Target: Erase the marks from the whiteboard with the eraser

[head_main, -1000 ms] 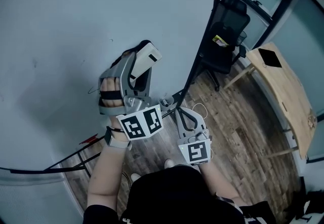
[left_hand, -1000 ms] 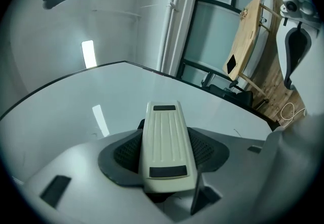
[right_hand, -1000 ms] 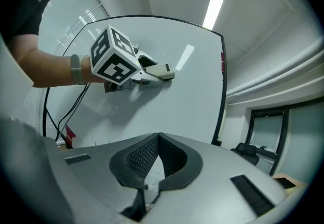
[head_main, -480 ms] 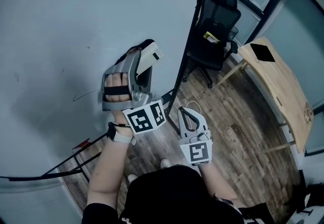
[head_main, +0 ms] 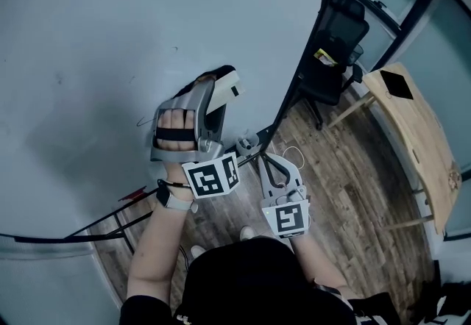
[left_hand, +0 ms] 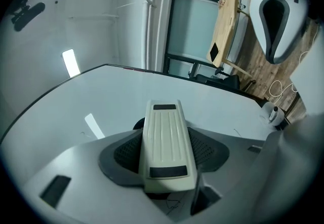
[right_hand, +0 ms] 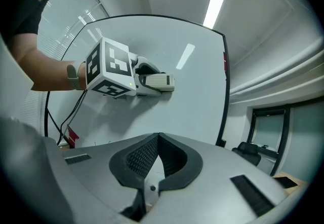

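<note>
Two grey hand-held grippers: the left gripper (head_main: 212,99) stays clamped on a cream plastic eraser (head_main: 225,88), held against the white whiteboard (head_main: 88,37) and barely shifted. A faint pen line (head_main: 143,123) remains, so wiping seems unfinished. The right gripper (head_main: 274,169) hangs closed, empty.

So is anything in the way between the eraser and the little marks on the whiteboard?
No, nothing visible. The left gripper holds the eraser in its jaws up at the whiteboard, and only bare board lies between it and the faint mark nearby.
</note>
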